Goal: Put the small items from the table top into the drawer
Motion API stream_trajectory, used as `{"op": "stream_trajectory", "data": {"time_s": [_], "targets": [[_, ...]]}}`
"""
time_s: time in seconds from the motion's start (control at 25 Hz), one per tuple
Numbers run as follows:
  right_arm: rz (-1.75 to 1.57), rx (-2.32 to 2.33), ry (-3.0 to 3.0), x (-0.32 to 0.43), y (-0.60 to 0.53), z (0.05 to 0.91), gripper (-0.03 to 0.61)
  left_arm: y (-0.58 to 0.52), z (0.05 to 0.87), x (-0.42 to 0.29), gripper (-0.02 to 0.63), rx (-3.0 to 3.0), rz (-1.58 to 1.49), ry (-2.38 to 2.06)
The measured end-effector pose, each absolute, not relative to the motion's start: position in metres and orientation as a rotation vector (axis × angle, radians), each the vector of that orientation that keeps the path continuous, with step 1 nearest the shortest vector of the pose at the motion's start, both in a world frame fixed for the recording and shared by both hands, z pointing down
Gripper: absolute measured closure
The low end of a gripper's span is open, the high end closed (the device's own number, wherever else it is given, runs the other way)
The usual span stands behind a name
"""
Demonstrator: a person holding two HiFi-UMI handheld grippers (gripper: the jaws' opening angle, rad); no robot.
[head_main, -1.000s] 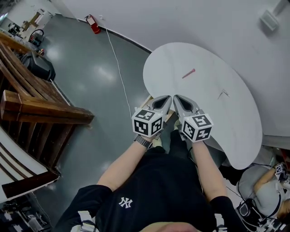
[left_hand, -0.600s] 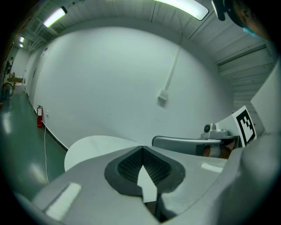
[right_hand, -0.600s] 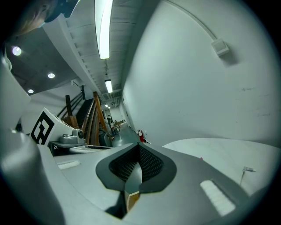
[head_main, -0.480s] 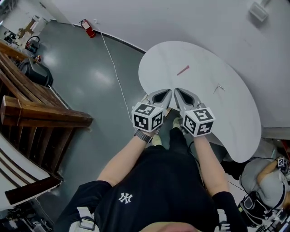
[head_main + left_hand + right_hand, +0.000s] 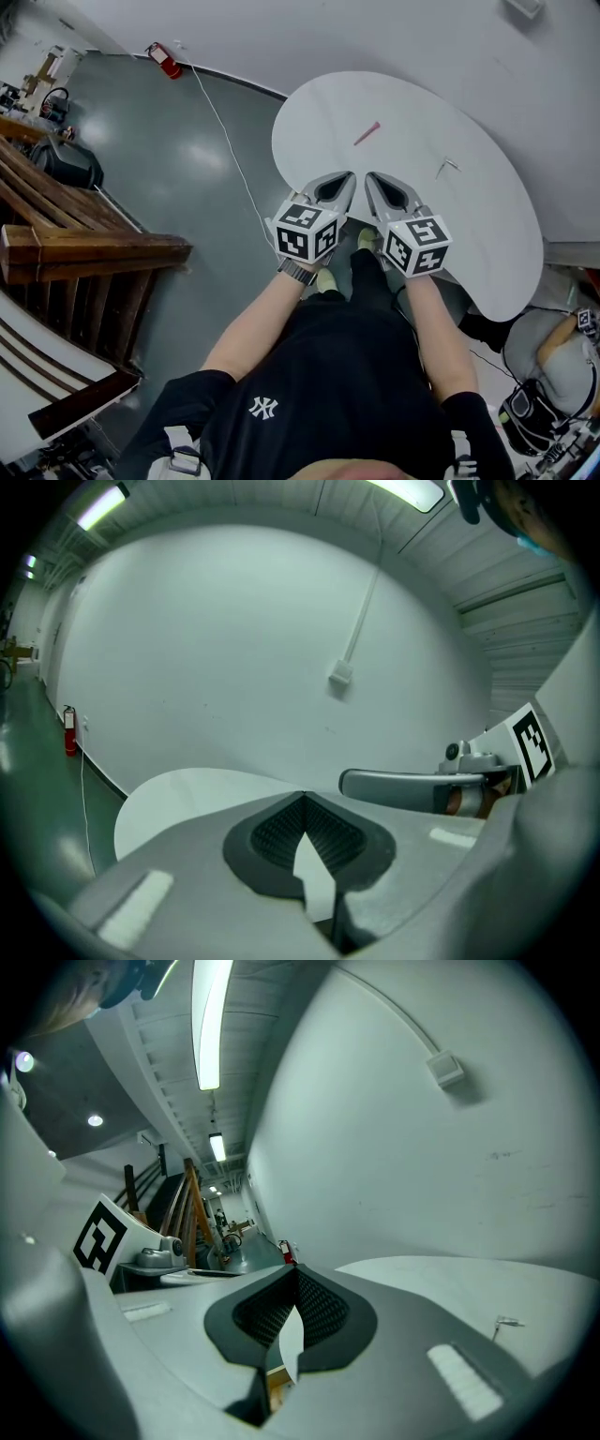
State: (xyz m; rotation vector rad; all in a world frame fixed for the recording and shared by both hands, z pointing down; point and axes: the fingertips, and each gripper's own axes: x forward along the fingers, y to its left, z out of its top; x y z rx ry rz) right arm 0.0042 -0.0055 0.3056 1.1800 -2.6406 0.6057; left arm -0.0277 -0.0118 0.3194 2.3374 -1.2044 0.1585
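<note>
Both at the near edge of the white table (image 5: 487,234): left gripper (image 5: 347,176) and right gripper (image 5: 373,177) have jaws closed tip to tip, nothing held. The 2 small items lie well out on top, pink stick (image 5: 367,134) left, metal clip (image 5: 448,167) right; drawer not clearly visible. Suggest opening the drawer, then spreading the right jaws and dropping square onto the clip, which looks thin and flat.

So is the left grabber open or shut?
Shut. In its own view, the left gripper has its jaw tips touching, with nothing held between them.
</note>
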Motion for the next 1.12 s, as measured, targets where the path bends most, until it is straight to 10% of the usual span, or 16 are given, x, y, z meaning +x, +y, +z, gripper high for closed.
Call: {"op": "stream_trajectory", "data": {"time_s": [1.12], "targets": [[0.866, 1.089, -2.544, 0.057, -0.16, 0.412, 0.555, -0.173, 0.457, 0.011, 0.597, 2.237, 0.501, -1.263]]}}
